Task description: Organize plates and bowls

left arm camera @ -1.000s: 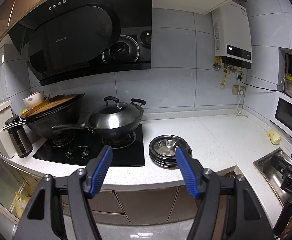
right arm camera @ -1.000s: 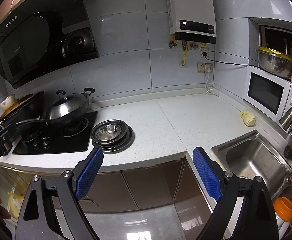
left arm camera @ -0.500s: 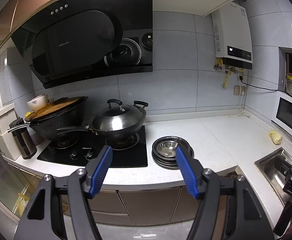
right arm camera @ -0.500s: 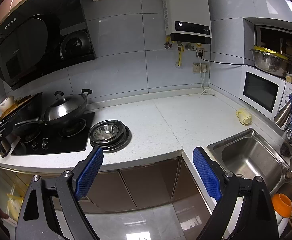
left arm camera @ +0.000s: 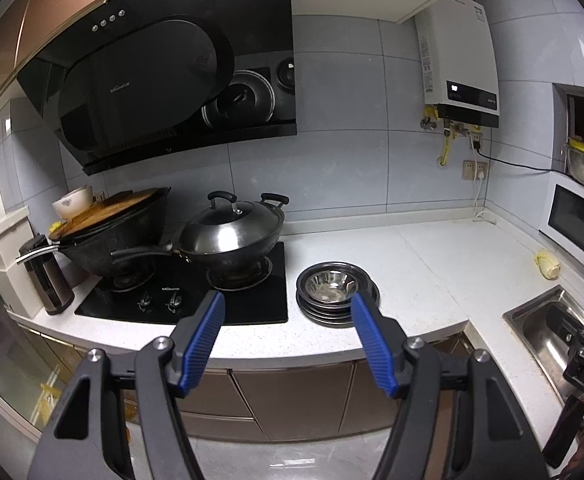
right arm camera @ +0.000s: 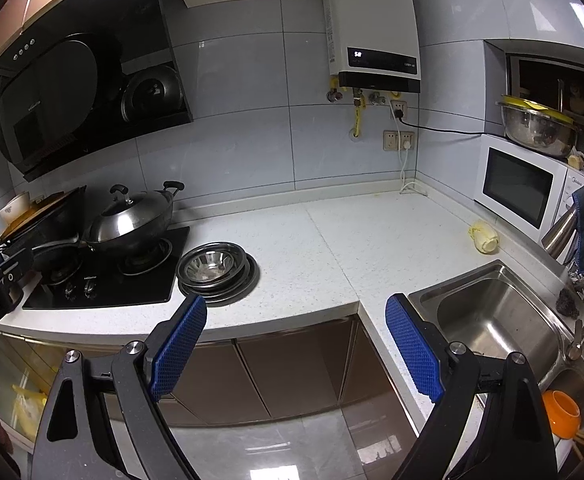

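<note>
— What's there for me to sort?
— One stack of round, shiny steel plates [left arm camera: 338, 307] on the speckled white counter [left arm camera: 432, 272], just beside the black hob [left arm camera: 248, 300], with a small steel bowl [right arm camera: 209, 265] sitting upright on top.

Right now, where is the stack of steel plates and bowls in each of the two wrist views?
Left wrist: stack of steel plates and bowls lies right of centre, partly behind the right blue finger.
Right wrist: the stack lies left of centre, above the left finger.
Shared landmark: the black hob just left of it.
</note>
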A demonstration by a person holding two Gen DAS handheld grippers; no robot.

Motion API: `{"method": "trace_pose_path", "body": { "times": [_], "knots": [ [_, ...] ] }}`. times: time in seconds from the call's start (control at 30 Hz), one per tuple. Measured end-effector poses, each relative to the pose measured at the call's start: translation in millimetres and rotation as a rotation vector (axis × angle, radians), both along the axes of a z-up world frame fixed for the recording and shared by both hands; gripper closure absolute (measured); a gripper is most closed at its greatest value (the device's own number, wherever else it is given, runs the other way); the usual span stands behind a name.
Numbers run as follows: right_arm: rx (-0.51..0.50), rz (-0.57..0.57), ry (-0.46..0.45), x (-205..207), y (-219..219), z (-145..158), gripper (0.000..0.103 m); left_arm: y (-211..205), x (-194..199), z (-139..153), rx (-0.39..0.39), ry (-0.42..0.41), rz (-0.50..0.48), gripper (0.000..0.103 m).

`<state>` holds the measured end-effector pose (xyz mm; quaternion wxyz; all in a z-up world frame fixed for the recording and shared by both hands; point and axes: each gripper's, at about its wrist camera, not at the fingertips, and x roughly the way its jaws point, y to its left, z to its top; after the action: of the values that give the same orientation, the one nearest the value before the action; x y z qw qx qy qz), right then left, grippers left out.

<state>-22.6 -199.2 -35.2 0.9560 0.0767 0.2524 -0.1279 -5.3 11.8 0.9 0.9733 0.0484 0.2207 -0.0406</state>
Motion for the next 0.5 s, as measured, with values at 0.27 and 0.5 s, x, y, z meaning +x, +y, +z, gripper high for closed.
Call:
{"method": "trace_pose_path", "body": {
  "times": [0.27,0.5],
  "knots": [
    [0.009,-0.013,-0.002,-4.6,-7.8,-0.8,0.015,-9.0,2.8,-0.4,-0.003,0.042,-0.023,0.038],
    [0.013,-0.019,-0.007,-6.1,-13.2,0.0,0.015,-17.8,6.5,-6.5,0.011,0.074,-0.035,0.038]
  ]
}}
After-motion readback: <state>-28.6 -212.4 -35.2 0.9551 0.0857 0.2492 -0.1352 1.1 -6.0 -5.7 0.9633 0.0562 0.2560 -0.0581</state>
